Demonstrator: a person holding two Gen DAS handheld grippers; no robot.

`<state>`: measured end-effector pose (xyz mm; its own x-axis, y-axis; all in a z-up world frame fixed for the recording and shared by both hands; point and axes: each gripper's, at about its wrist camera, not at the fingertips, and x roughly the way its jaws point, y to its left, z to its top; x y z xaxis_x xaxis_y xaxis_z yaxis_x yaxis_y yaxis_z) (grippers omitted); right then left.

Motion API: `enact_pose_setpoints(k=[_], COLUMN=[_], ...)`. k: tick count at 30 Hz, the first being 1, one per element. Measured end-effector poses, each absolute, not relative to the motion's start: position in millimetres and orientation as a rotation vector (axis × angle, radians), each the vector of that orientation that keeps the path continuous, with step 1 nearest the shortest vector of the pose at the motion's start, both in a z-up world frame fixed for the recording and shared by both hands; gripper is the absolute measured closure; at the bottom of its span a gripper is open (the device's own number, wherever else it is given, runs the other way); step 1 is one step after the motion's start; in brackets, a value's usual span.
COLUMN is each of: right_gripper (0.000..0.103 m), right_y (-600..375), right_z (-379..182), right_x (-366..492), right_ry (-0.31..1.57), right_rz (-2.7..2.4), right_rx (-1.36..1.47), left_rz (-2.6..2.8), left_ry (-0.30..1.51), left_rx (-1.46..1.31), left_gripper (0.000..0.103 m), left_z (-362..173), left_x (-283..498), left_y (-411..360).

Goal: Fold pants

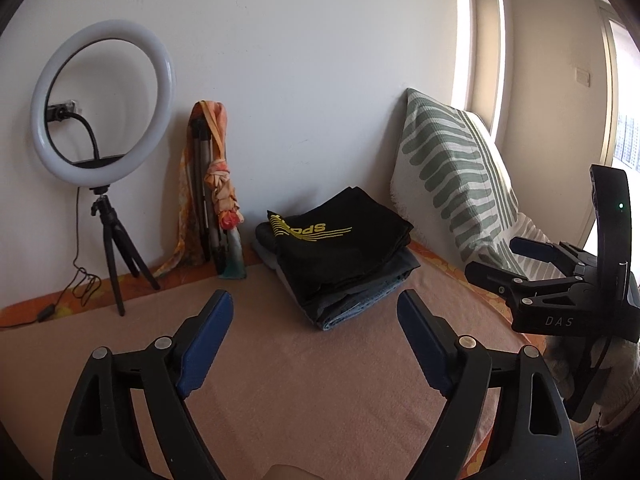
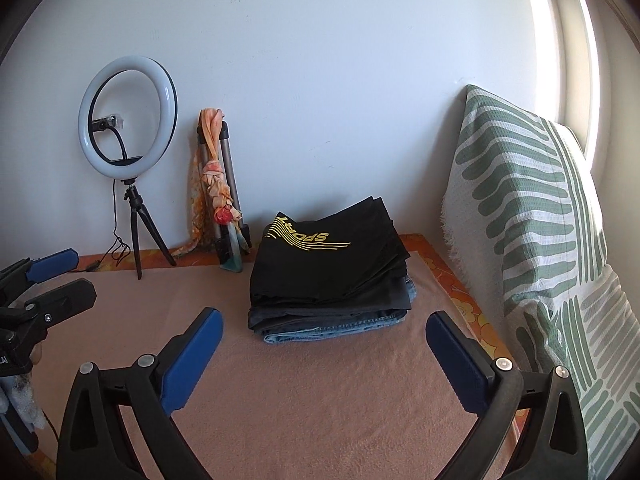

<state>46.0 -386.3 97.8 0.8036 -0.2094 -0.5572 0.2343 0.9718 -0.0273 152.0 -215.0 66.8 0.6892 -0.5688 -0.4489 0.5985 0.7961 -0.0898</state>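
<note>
A stack of folded garments (image 1: 340, 264) lies at the far side of the pink blanket (image 1: 300, 380), near the wall. Black pants with a yellow "SPORT" print (image 2: 320, 264) lie on top, with dark and blue denim pieces (image 2: 340, 326) beneath. My left gripper (image 1: 316, 304) is open and empty, held above the blanket just short of the stack. My right gripper (image 2: 324, 324) is open and empty, also in front of the stack. The right gripper shows at the right edge of the left wrist view (image 1: 496, 262). The left one shows at the left edge of the right wrist view (image 2: 72, 276).
A ring light on a small tripod (image 1: 102, 100) stands at the back left with its cable trailing. A folded tripod wrapped in an orange scarf (image 1: 212, 192) leans on the wall. A green-striped pillow (image 2: 532, 216) stands at the right. The wall is close behind.
</note>
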Motion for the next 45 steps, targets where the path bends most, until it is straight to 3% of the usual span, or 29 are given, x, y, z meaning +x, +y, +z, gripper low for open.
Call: enact_pose_setpoints(k=[16,21,33,37,45], right_gripper=[0.000,0.000,0.000,0.000,0.000], right_y=[-369.5,-367.5,-361.3,-361.0,-360.3], right_z=[57.3,56.3,55.4,55.2,54.0], right_x=[28.7,29.1,23.2,23.8,23.3], right_ry=[0.605,0.589,0.566,0.565,0.567], right_rz=[-0.212,-0.217,-0.216,-0.218,-0.227], right_rx=[0.117,0.114,0.097,0.104,0.096], left_rz=[-0.615,-0.610,-0.586,-0.592,-0.585], left_ry=[0.506,0.501,0.490,0.486,0.472], left_rx=[0.013,-0.008,0.040,0.040,0.041], left_gripper=[0.015,0.010,0.009,0.002,0.001], left_z=[42.8,42.4,28.4,27.0,26.7], left_x=[124.5,121.2,115.5,113.3,110.4], left_y=[-181.7,-177.4,-176.6,-176.7,-177.1])
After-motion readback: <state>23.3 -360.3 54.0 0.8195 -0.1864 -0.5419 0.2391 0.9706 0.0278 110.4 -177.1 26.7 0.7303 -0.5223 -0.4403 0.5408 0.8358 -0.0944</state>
